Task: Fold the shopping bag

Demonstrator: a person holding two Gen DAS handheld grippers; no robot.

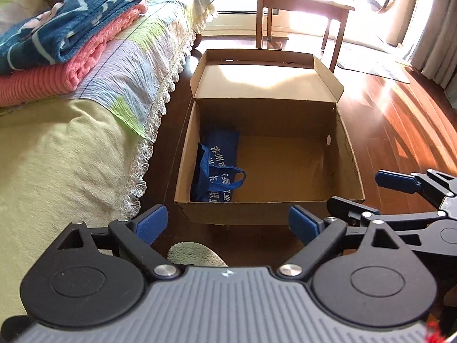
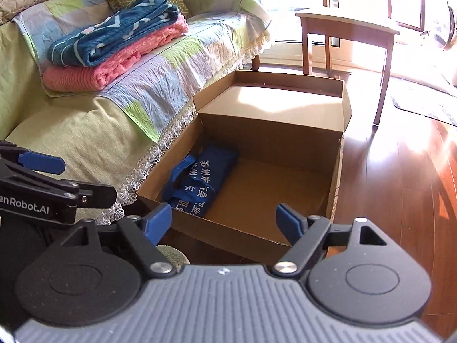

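A: Left wrist view first. Any writing?

B: White Chinese characters on the blue shopping bag [image 1: 217, 168]; partly creased, I read 苏州市 at the top, rest unclear. Bag lies folded in the left part of the open cardboard box [image 1: 347, 171], against its left wall, one handle loop sticking out to the right.

A: Tool pose?

B: Left gripper [image 1: 228, 224] held just short of the box's near wall, fingers spread wide, nothing between the blue pads [image 1: 151, 224]. Right gripper [image 1: 380, 191] enters from the right edge, near the box's right front corner, also splayed and empty.

A: Room?

B: Box on dark wooden floor [image 1: 400, 120], lid flap standing open at the back. Sofa [image 1: 71, 148] with lace-edged cover just left of it; a blue blanket [image 1: 71, 25] stacked on a pink blanket [image 1: 57, 74]. Wooden table [image 1: 302, 5] behind, strong sun.

A: Right wrist view?

B: "enRobot.AI" in white on the left gripper's side [image 2: 28, 208], cut off at the frame edge. Same characters on the bag [image 2: 197, 183], same left side of the box [image 2: 337, 177]. Right gripper [image 2: 224, 223] over the near wall, fingers parted, holding nothing. Left gripper [image 2: 65, 180] sits above the sofa's lace edge, released. A fuzzy pale-green thing [image 2: 171, 254] shows low between the fingers; cannot tell what it is
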